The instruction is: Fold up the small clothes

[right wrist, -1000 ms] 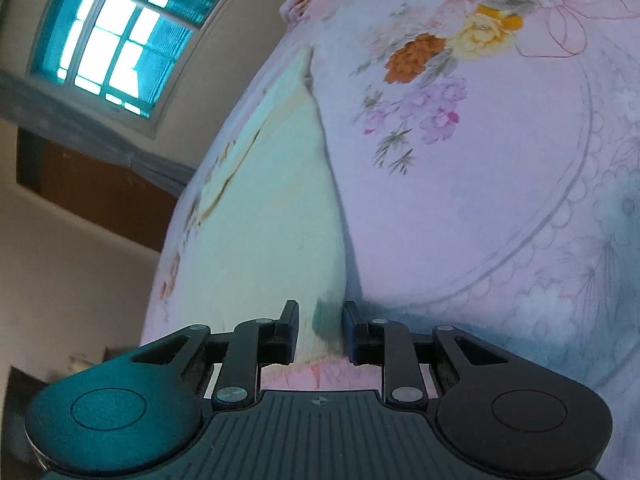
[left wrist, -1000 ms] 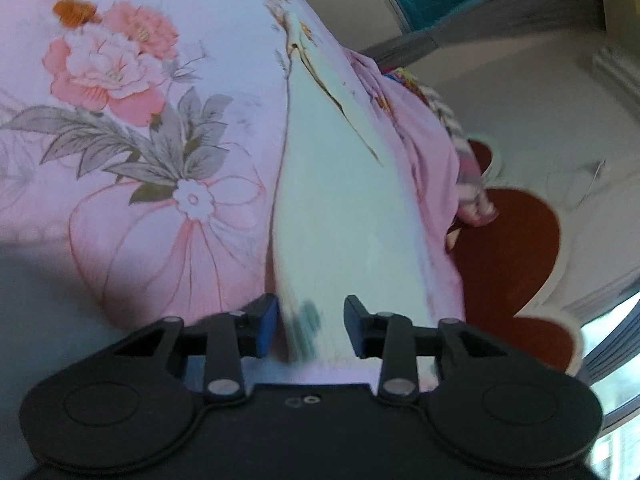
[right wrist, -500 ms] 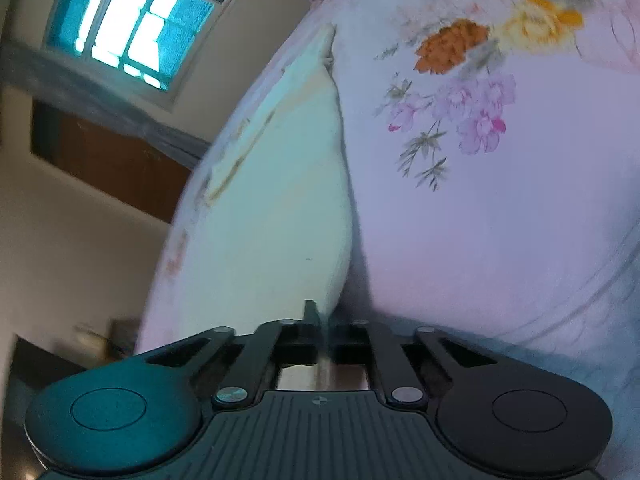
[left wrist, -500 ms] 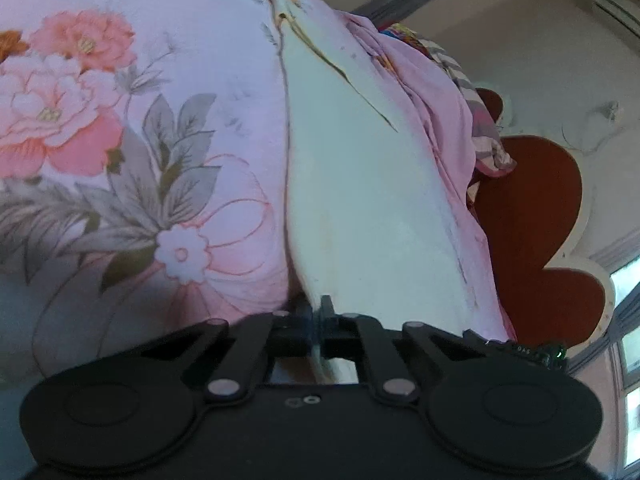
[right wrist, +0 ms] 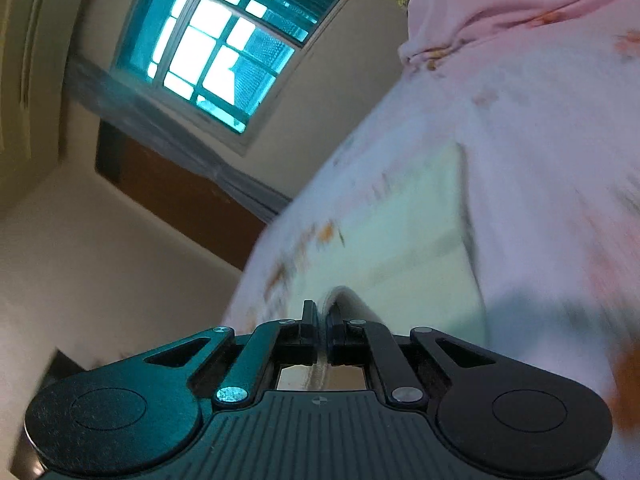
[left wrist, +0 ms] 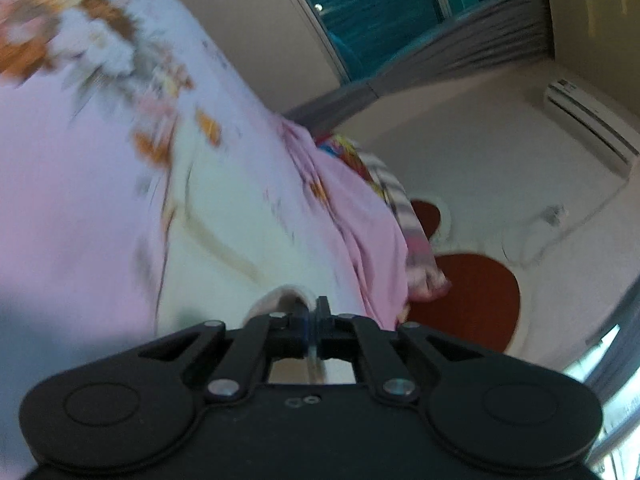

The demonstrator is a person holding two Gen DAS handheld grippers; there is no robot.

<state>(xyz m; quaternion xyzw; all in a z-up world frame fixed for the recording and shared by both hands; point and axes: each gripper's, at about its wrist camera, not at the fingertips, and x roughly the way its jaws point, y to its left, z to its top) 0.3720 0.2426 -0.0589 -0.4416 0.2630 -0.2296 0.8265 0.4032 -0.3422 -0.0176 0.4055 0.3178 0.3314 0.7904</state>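
Note:
A pale cream small garment (left wrist: 240,240) lies flat on a pink floral bedsheet (left wrist: 72,184). My left gripper (left wrist: 313,312) is shut on its near edge, which curls up over the fingers. In the right wrist view the same garment (right wrist: 408,240) lies on the sheet (right wrist: 560,200). My right gripper (right wrist: 322,314) is shut on another part of the near edge, lifted in a fold. Both views are blurred by motion.
A bunched pink cover and a striped cloth (left wrist: 384,184) lie at the bed's far edge. A red headboard (left wrist: 472,300), a window (right wrist: 216,52) and an air conditioner (left wrist: 588,116) line the walls.
Both grippers went from open around the garment's edge to shut on it. They have since lifted the edge and swung forward over the garment.

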